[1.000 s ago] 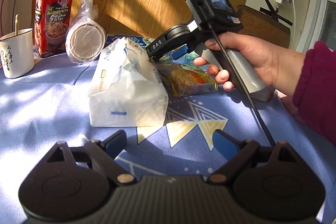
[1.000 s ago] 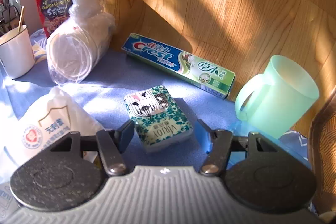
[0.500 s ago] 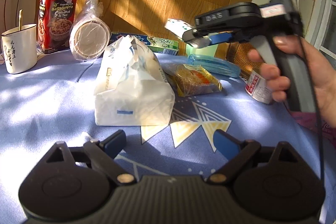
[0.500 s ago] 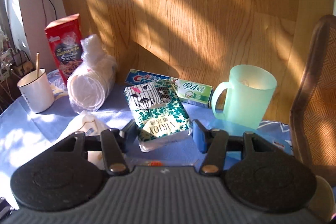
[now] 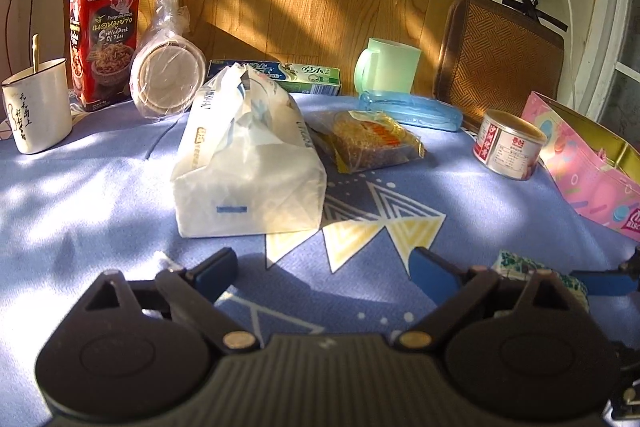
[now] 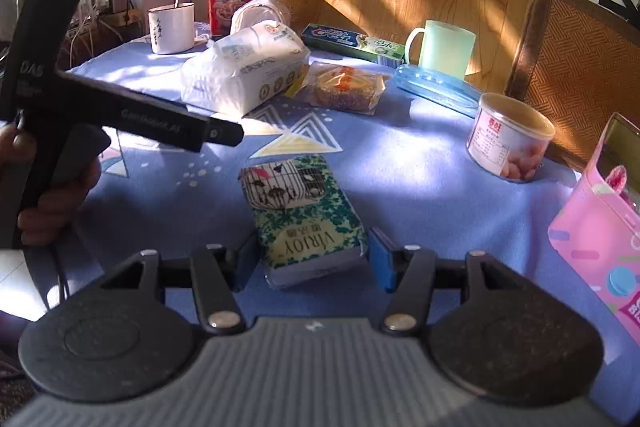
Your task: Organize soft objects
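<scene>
My right gripper (image 6: pixel 309 259) has the green tissue pack (image 6: pixel 304 217) between its blue fingers (image 6: pixel 381 259), low over the blue tablecloth (image 6: pixel 400 179) in the near middle of the table. The jaws are easing apart; a thin gap shows on both sides of the pack, so I read no pressure on it. I cannot tell whether the pack already rests on the cloth.

My left gripper (image 5: pixel 324 267) hovers with its fingers wide and widening, nothing between them. From its camera the pack (image 5: pixel 516 263) peeks out just right of its right finger.

Beyond lie the big white tissue bag (image 5: pixel 248 163), a noodle packet (image 5: pixel 372 143) touching its right side, a can (image 5: pixel 508 143), a pink box (image 5: pixel 592 171) at far right, a toothpaste box (image 5: pixel 304 77), a green mug (image 5: pixel 388 71), a white cup (image 5: pixel 38 107) and a red pouch (image 5: pixel 104 35) by the wood panel.
</scene>
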A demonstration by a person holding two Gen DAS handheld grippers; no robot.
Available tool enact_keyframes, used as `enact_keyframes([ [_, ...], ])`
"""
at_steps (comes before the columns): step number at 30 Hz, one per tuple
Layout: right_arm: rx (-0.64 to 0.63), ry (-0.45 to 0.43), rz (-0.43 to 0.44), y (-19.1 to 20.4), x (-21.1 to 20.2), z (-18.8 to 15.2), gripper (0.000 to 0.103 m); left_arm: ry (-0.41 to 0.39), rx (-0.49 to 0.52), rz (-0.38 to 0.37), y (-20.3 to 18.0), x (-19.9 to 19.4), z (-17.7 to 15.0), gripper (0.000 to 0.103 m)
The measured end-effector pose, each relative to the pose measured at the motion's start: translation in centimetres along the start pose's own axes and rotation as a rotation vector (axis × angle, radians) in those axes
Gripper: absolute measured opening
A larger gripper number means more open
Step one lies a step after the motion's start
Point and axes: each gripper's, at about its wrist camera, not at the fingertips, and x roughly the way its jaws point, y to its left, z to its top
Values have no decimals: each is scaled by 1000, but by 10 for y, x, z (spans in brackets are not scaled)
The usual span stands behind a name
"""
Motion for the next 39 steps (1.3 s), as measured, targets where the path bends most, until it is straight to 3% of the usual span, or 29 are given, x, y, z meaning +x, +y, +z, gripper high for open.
enact_keyframes([
  [5,44,-30,-20,1,-7,-16,76,13,13,12,-2,2,-1,96],
  [17,195,-87,-42,-6,-19,-41,77,24,22,10,-4,4,0,99],
  [39,209,-114,-57,-2,-20,-45,77,27,19,0,-3,6,0,102],
])
